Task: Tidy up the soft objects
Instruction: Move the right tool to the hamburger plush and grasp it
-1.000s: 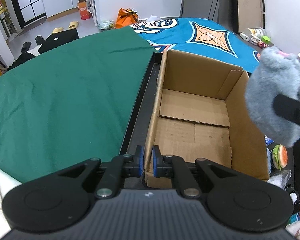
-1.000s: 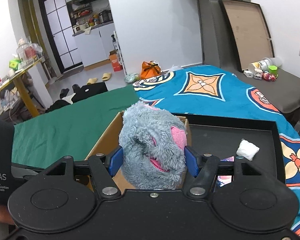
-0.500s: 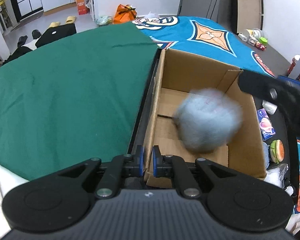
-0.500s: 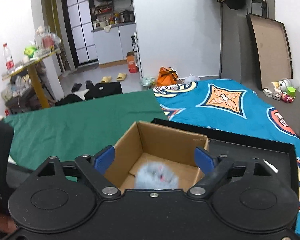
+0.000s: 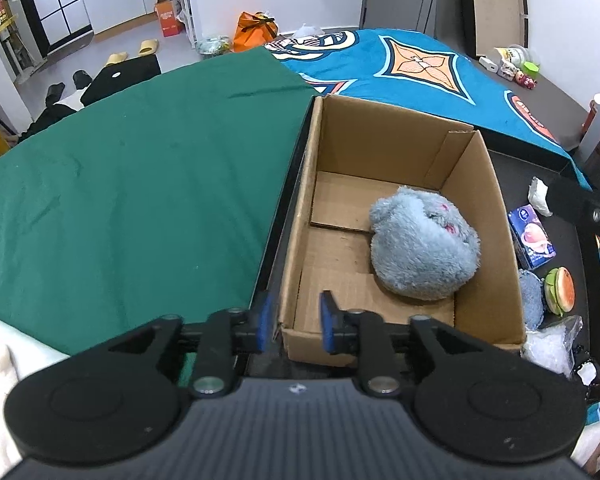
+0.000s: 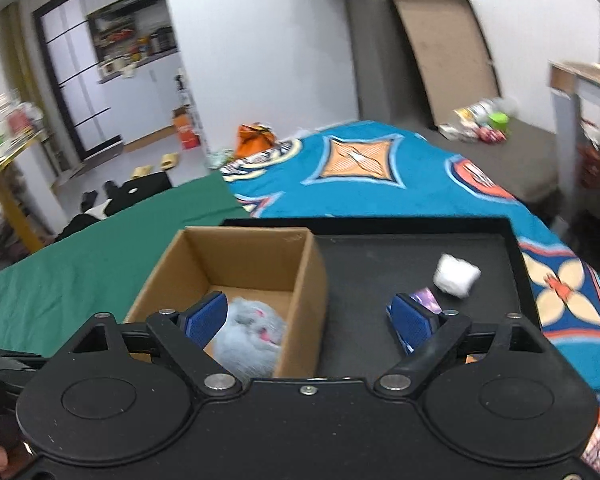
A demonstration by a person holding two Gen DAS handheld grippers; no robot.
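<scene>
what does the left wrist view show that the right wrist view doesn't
Only the left wrist view shows the burger toy and the clear plastic bag in the tray beside the box, and the left gripper, its jaws just opened and straddling the box's near corner without pinching it.
Only the right wrist view shows the right gripper, jaws wide with nothing between them.
Both show the cardboard box in the black tray with the grey plush inside, plus the white wad.
</scene>
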